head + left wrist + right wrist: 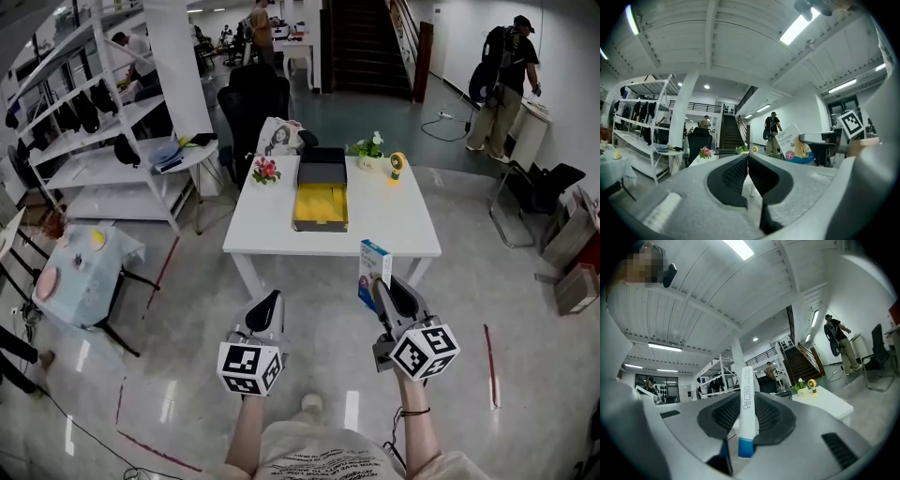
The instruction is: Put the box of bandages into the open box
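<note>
My right gripper (382, 286) is shut on the box of bandages (372, 272), a white and blue carton held upright in front of the white table (394, 230). In the right gripper view the box (746, 408) stands edge-on between both black pads. The same box (797, 144) shows at the right in the left gripper view. The open box (321, 206), yellow inside with a dark lid folded back, lies at the table's middle. My left gripper (264, 307) is shut with nothing in it, its pads meeting (747, 176), low and left of the box.
A flower pot (266, 170), a bag (277, 137), a plant (370, 150) and a small yellow fan (397, 166) stand at the table's far edge. A black chair (253, 103) is behind it. White shelving (103, 122) and a small table (80, 272) stand left. A person (502, 80) stands far right.
</note>
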Motion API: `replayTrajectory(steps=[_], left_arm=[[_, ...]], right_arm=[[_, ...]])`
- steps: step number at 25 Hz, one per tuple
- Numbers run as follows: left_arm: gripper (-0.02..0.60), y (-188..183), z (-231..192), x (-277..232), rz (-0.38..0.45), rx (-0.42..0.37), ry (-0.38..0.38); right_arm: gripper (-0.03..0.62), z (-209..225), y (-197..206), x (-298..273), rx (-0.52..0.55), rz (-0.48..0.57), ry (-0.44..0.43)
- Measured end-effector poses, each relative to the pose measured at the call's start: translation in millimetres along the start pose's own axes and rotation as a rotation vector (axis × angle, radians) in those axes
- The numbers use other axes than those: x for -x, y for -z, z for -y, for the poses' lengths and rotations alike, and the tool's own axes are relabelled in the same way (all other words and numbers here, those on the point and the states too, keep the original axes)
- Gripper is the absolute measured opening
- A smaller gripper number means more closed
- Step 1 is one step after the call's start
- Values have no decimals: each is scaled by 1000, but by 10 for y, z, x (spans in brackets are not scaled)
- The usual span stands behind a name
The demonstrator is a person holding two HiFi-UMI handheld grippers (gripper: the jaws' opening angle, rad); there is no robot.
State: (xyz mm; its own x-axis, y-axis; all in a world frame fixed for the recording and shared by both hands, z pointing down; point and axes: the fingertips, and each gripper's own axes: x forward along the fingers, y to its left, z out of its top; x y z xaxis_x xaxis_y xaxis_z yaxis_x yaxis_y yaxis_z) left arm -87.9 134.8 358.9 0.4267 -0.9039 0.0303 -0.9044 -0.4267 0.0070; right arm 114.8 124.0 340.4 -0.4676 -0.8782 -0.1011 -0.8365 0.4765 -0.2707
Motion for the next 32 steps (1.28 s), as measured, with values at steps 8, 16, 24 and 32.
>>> replayTrajectory(steps=[8,16,24,32], left_arm=[[21,50,-433,-488,-12,17,28],[21,128,-651,-684,-30,17,31],[21,259,-850,-1041,-55,31,29],[21,323,-1014,-1741,-73,41,62]], right_arm=[[92,131,93,-602,-18,-14,23],[92,205,199,-939,-58,-11,15],[92,425,315,-1201,-78,-21,31],[92,977,303,-1667,-127,-5,78]])
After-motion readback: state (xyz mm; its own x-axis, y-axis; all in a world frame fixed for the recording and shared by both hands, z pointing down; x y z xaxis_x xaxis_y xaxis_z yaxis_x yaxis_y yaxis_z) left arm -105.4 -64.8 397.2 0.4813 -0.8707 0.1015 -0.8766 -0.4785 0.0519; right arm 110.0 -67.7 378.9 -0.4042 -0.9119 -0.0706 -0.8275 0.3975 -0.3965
